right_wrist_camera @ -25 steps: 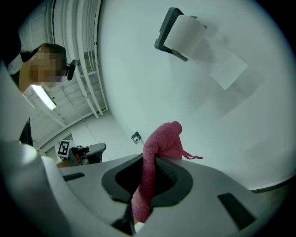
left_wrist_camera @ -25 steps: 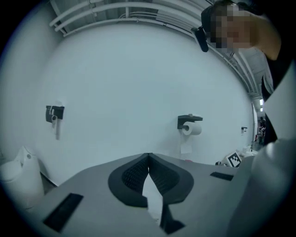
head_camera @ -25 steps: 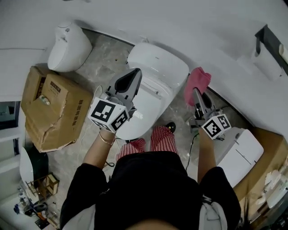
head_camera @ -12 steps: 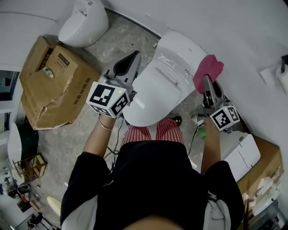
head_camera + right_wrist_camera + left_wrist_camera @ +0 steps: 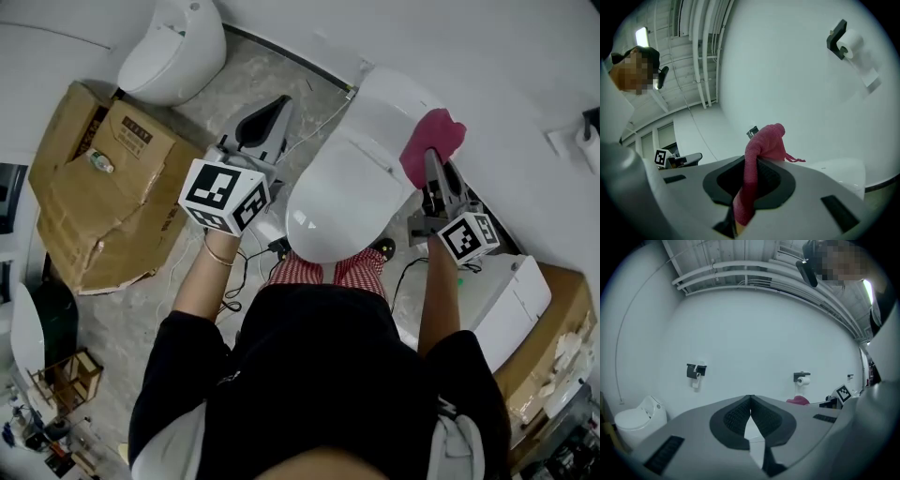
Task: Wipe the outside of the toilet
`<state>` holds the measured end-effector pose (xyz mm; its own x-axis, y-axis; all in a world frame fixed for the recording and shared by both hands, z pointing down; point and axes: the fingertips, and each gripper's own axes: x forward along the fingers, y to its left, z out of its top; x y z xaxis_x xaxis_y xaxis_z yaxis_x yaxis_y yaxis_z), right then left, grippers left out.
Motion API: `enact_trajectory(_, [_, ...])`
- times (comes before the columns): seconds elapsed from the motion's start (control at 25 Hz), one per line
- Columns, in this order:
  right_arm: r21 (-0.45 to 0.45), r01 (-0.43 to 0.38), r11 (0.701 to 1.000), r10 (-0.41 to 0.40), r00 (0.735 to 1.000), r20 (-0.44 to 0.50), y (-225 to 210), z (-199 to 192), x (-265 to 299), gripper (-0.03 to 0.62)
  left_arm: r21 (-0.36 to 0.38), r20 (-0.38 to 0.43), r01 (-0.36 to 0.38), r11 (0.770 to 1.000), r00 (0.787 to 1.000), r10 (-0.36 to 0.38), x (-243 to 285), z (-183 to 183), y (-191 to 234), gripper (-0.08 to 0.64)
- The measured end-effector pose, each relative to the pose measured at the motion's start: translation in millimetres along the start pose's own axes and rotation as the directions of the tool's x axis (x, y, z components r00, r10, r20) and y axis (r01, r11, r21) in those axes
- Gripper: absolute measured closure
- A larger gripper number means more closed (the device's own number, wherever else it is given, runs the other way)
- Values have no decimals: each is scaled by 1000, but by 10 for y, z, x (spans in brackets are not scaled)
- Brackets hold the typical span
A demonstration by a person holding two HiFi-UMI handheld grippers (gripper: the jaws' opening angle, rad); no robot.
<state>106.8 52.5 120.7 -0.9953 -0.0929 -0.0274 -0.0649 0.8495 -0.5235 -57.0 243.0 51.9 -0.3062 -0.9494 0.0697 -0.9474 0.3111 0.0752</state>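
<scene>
While the right gripper [image 5: 433, 173] clamps the pink cloth [image 5: 429, 139], the toilet [image 5: 347, 187] lies immediately left of it, long axis near to far; the left gripper [image 5: 274, 114], jaws together and empty, hangs off its left side.
</scene>
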Motion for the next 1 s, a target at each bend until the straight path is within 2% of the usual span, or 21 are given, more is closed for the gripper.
enact_trajectory(0.2, [-19, 16, 1000, -15, 999, 34, 398, -17, 106, 537, -6, 8, 41, 999, 999, -41, -147, 81, 262, 551])
enact_trajectory(0.36, [-41, -14, 999, 15, 999, 36, 567, 45, 100, 537, -10, 43, 50, 999, 998, -49, -148, 225, 237, 551])
enact_trajectory(0.64, [-24, -53, 998, 54, 998, 17, 321, 222, -8, 537, -35, 57, -31, 999, 998, 33, -177, 334, 170, 551])
enact_trajectory(0.84, [26, -82, 996, 82, 997, -3, 170, 116, -63, 537, -58, 49, -92, 994, 994, 95, -316, 241, 125, 551])
enact_trajectory(1.0, [32, -83, 996, 83, 997, -4, 189, 62, 14, 537, -59, 12, -103, 993, 995, 103, -445, 130, 178, 551])
